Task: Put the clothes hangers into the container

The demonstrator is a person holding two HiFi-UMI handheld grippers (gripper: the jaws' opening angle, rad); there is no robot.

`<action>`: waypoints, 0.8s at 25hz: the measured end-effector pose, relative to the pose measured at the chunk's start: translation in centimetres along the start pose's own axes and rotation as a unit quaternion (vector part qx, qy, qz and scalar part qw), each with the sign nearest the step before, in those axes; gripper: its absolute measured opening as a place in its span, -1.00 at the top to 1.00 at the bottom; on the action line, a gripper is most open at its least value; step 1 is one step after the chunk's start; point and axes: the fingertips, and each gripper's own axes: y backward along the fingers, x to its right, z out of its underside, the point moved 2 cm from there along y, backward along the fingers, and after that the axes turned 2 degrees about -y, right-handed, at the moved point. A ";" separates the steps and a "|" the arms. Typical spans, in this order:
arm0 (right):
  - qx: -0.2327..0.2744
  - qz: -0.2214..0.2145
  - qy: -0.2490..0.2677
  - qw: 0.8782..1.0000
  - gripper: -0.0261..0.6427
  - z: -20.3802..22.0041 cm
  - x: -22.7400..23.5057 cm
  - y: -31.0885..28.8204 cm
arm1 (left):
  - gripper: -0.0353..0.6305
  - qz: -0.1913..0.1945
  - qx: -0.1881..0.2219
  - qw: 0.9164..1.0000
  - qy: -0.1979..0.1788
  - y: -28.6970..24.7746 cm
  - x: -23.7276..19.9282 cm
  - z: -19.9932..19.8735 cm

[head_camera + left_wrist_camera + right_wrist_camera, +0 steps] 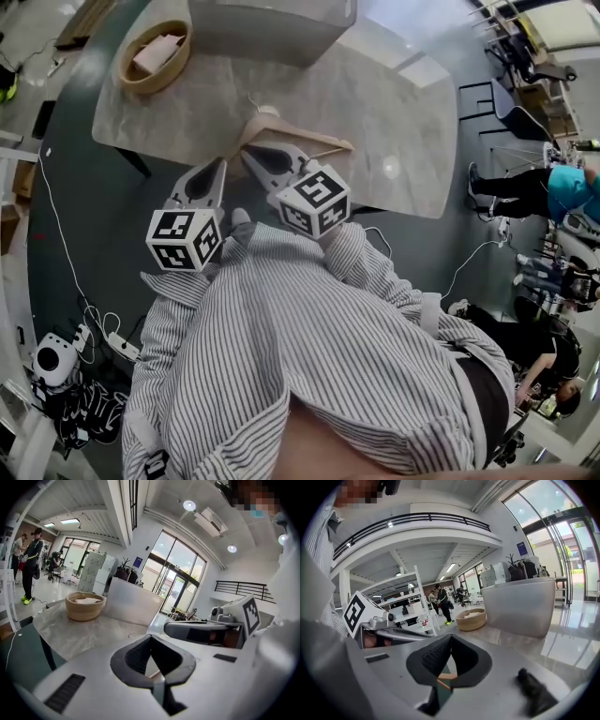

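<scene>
Wooden clothes hanger (309, 139) is peeking through the gap behind your fingertips in both gripper views, just a sliver of pale wood. Neither pair of fingers is clamped on it. Your left gripper (151, 638) has its black ribbed pads meeting at the tips with nothing between them, and your right gripper (450, 637) looks the same, tips together and empty.

From the head view, your right gripper (251, 153) is over the hanger's nearer arm, though I can't tell if it actually touches. Your left gripper (217, 169) is just beside it, by the table's near edge.

The hanger lies flat on the grey marble-look table (375, 103), near your side, hook pointing away from you. The big pale grey container (272, 33) stands at the far edge, well apart from the hanger. A round woven basket (155, 56) sits off to its left.
</scene>
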 end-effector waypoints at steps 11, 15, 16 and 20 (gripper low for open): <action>-0.018 -0.038 0.019 0.999 0.88 -0.1 0.2 -2.0 | 0.87 -0.022 0.006 1.000 0.006 -0.9 -1.3 -0.8; -0.013 -0.031 0.012 0.999 0.88 -0.5 0.8 -2.6 | 0.87 -0.030 0.007 0.999 0.009 -0.5 -2.5 -1.0; -0.013 -0.028 0.011 0.999 0.88 -0.5 0.8 -2.8 | 0.87 -0.030 0.007 0.999 0.010 -0.4 -2.6 -1.0; -0.013 -0.018 0.011 1.000 0.88 -0.6 0.5 -3.1 | 0.87 -0.018 0.000 1.000 0.000 0.3 -2.8 -1.2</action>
